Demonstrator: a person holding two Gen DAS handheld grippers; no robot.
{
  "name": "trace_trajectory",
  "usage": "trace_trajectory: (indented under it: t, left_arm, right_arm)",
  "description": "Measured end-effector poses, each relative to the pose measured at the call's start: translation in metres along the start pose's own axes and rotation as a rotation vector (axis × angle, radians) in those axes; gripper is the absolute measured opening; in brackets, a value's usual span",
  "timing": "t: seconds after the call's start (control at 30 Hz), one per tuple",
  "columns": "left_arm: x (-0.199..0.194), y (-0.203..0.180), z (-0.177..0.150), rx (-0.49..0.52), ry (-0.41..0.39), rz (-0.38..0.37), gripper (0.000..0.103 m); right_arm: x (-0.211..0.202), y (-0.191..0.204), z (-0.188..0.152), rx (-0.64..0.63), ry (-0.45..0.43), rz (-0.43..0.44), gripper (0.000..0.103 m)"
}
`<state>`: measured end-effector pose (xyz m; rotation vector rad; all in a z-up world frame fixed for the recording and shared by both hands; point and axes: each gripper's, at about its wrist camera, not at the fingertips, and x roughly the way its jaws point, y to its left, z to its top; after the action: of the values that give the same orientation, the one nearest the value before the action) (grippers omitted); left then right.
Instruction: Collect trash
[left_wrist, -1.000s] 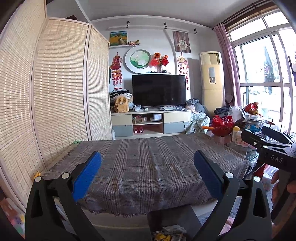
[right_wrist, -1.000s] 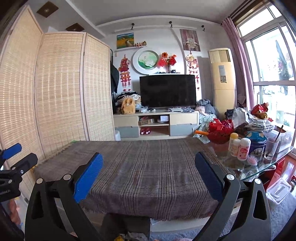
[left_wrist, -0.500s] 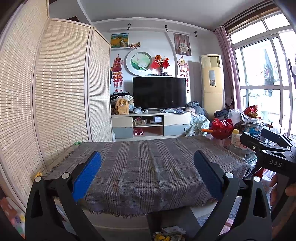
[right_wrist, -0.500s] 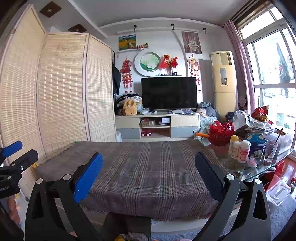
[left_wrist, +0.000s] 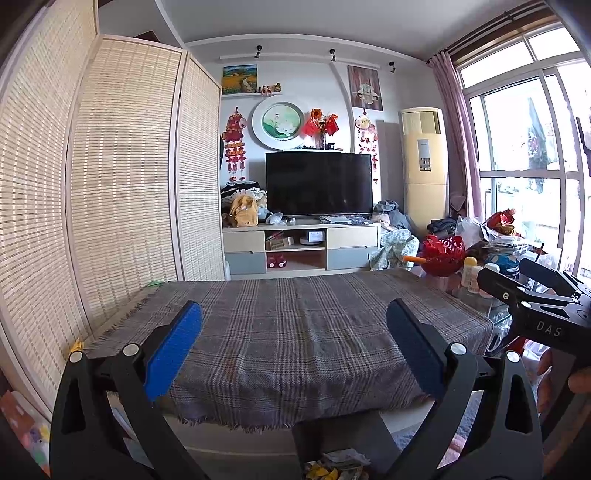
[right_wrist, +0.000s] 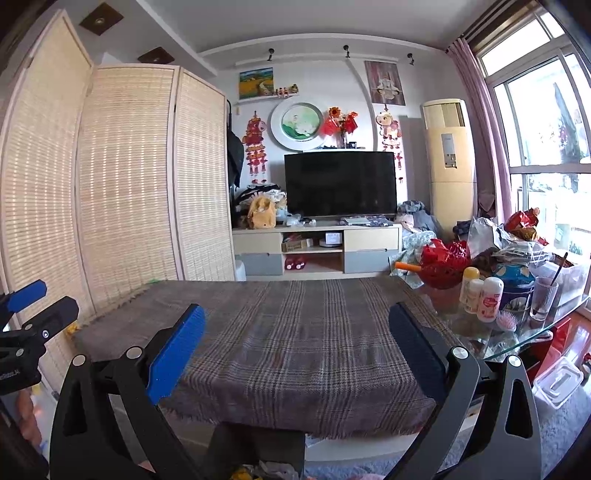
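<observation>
**Both grippers empty above the table; the trash lies low at its near edge**

The left gripper (left_wrist: 293, 332) and right gripper (right_wrist: 297, 334) hover with jaws spread wide, holding nothing. The only visible trash (left_wrist: 334, 466) is a heap of crumpled wrappers and paper, in what may be a dark bin below the near edge of the plaid tablecloth (left_wrist: 295, 325). It looks light, soft and crushable (likely crinkly and a little slick), so pinching a raised fold should serve better than a flat face.

The cloth's fringed overhang hangs just above the heap and could snag a finger. To the right, small bottles (right_wrist: 480, 295), a glass cup (right_wrist: 543, 297) and a red basket (right_wrist: 445, 264) crowd the glass side table (right_wrist: 517, 341).
</observation>
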<state>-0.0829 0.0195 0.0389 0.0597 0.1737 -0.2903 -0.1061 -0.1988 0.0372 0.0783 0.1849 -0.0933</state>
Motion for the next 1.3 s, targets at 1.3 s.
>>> trace_trajectory:
  t: [1.3]
  left_arm:
    - [0.0062, -0.0078, 0.0015, 0.015, 0.008, 0.003, 0.095]
  right_arm:
    - [0.004, -0.004, -0.0012, 0.018, 0.008, 0.0, 0.1]
